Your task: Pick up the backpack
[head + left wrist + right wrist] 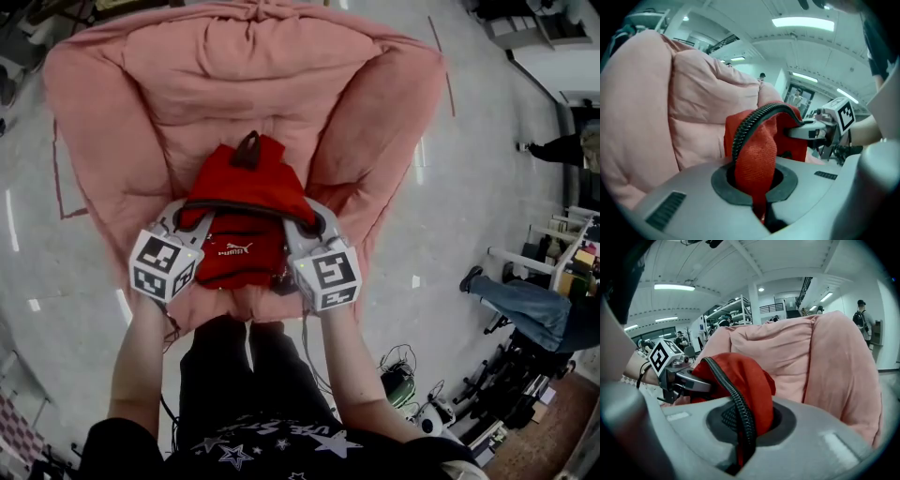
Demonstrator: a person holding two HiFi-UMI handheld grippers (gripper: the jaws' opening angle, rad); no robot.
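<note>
Seen low against the seat of the pink beanbag (253, 75), toward the beanbag's front lip: the red backpack (246, 239), taken at both ends of its black zipper edge (248, 203). Impossible to tell whether already clear of the beanbag's seat.

On the left gripper (754, 187), jaws pinched tight on a fold of red cloth, zipper arching up out of them. On the right gripper (740, 427), jaws likewise closed on cloth and zipper, at the other end of the same opening.

Looks soft, limp and light, so likely to sag and fold between the two holds rather than rise flat. Coarse weave, unlikely to slip. Safer held by seam and zipper tape than by loose cloth alone. Dark top handle (248, 150), toward the beanbag's back, free as a sturdier hold.
</note>
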